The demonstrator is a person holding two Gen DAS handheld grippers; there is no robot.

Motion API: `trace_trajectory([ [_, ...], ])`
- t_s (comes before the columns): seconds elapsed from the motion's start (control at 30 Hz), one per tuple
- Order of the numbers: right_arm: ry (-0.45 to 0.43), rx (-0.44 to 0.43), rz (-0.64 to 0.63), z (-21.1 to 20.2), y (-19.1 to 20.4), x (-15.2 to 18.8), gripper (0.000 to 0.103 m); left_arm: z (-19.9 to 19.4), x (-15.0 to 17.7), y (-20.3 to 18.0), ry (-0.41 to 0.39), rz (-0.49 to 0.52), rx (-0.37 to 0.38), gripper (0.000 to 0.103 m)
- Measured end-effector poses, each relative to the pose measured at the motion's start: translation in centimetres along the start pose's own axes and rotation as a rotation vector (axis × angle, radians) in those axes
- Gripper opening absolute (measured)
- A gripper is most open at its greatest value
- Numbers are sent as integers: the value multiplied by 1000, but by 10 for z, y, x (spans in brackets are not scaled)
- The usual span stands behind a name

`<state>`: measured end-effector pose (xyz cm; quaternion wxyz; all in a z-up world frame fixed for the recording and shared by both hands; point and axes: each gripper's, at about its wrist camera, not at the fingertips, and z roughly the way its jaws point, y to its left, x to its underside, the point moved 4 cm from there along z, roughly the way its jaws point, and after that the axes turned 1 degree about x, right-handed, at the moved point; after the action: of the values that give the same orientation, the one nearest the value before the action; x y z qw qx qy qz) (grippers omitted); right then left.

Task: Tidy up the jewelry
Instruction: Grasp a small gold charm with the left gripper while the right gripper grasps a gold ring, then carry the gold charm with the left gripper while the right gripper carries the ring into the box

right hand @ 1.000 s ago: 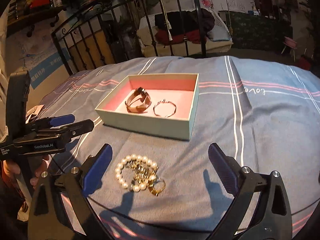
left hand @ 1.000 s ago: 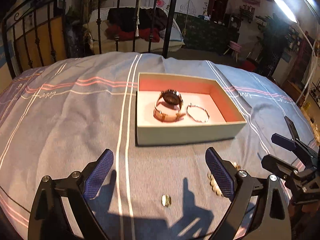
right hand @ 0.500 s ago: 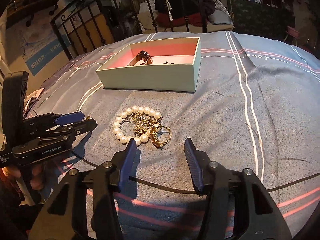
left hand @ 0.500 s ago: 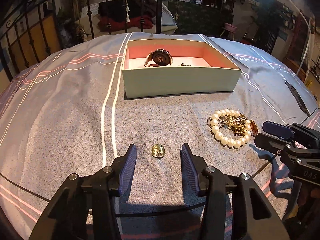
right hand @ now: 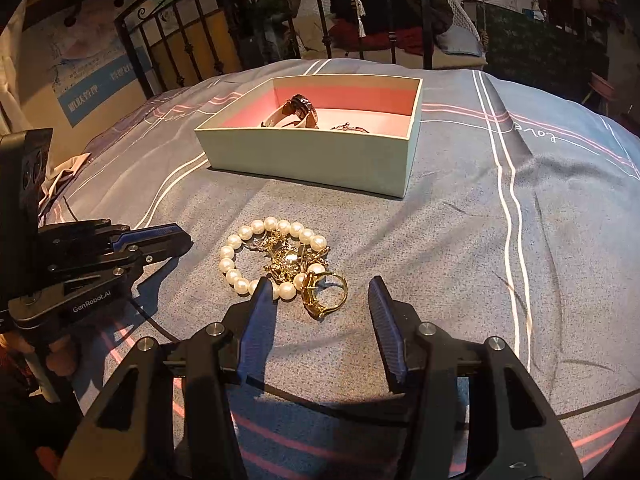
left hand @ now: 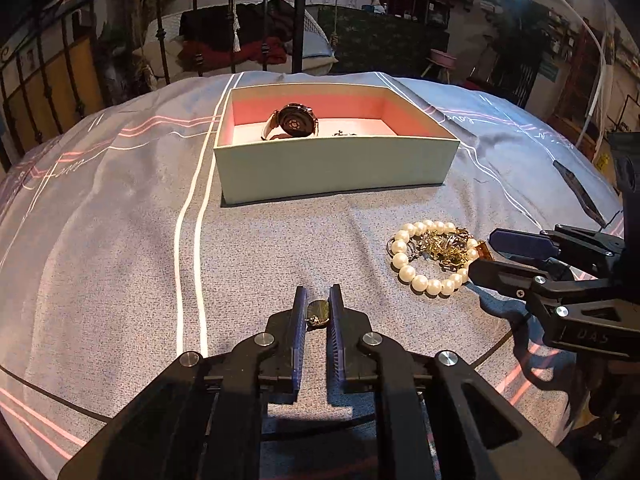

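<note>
Now left claw point(left hand: 318, 306) angled down, closing on gold charm point(left hand: 318, 313), right claw point(right hand: 322, 300) half-open astride gold ring point(right hand: 326, 294).

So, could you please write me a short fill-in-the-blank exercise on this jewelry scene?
1. The dark-faced wristwatch lies inside the pale green cardboard ____ with pink lining.
2. The white bead bracelet rests on the ____.
3. The left tool is closing on a small ____ trinket.
4. The gold ring lies between the ____ tool's fingers.

Missing: box; bedspread; gold; right
</note>
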<state>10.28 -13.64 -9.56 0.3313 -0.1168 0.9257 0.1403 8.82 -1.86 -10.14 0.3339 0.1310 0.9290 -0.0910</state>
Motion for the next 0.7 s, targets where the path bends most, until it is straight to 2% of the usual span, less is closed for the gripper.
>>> trace_trajectory([
  [0.1,21,-44,-38,6,-1,-5,51,-1,0,-1,2,4,1,11],
  [0.13,29,-53,-45,7,-1,-6,47,0,0,-2,3,5,-2,11],
  [0.17,36,-56,-55,7,0,-6,31,0,0,-2,3,5,-4,11],
  [0.2,47,-66,-63,7,1,-5,25,-1,0,-2,3,3,-5,11],
  [0.3,44,-43,-100,4,6,2,25,-1,0,-2,3,2,-4,11],
  [0.5,6,-42,-49,-9,5,7,25,-10,-7,-4,-31,4,11,11],
  [0.7,-61,-38,-42,-18,10,-17,25,-21,-37,-3,-97,-2,27,11],
])
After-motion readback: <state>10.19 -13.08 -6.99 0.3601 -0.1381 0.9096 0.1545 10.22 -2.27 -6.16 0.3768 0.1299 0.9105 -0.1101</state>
